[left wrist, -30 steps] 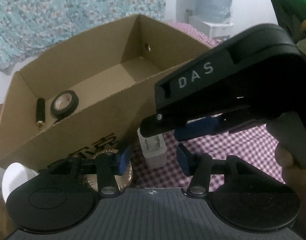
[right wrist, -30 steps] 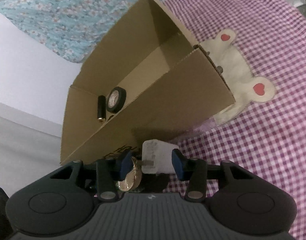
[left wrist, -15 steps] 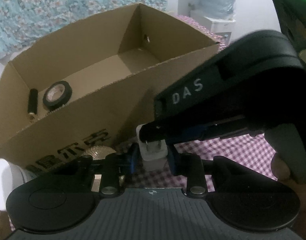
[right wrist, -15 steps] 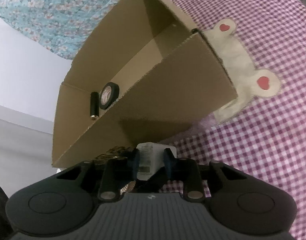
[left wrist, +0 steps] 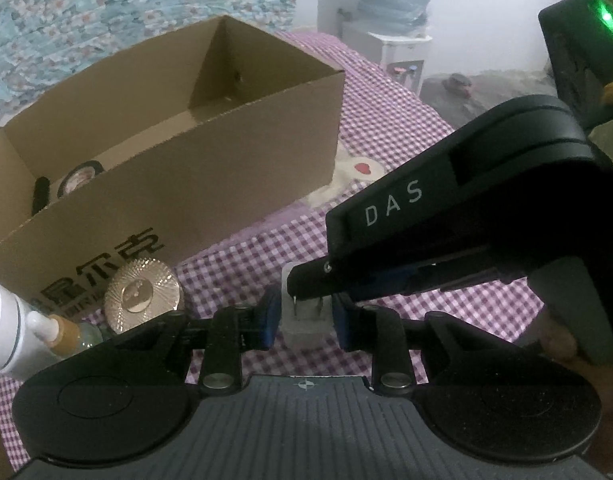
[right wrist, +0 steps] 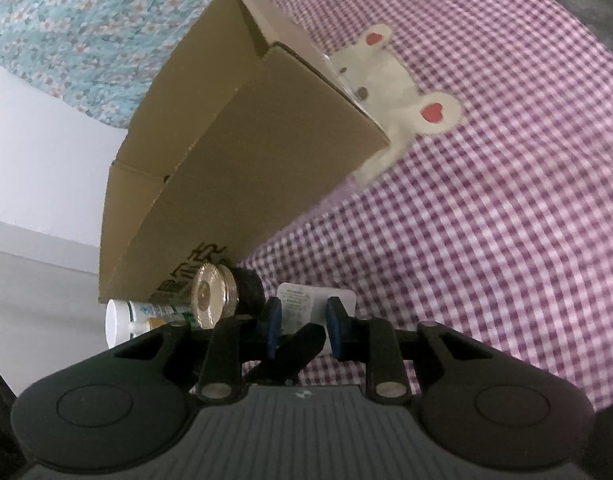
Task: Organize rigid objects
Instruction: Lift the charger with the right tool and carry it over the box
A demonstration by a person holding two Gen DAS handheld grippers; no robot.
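Your left gripper (left wrist: 304, 318) pinches the small white plug adapter (left wrist: 305, 322) between its blue pads, prongs upward, low over the purple gingham cloth (left wrist: 394, 128). Your right gripper (right wrist: 302, 322) clamps the same adapter from the other side. The open brown cardboard box (left wrist: 210, 176) sits at 11 o'clock, holding a black tape roll (left wrist: 80, 174). A round gold ridged lid (left wrist: 140, 294) lies at 9 o'clock.

Pink gingham cloth (right wrist: 486, 208) with bunny patch (right wrist: 394, 80); floral curtain (left wrist: 86, 12).
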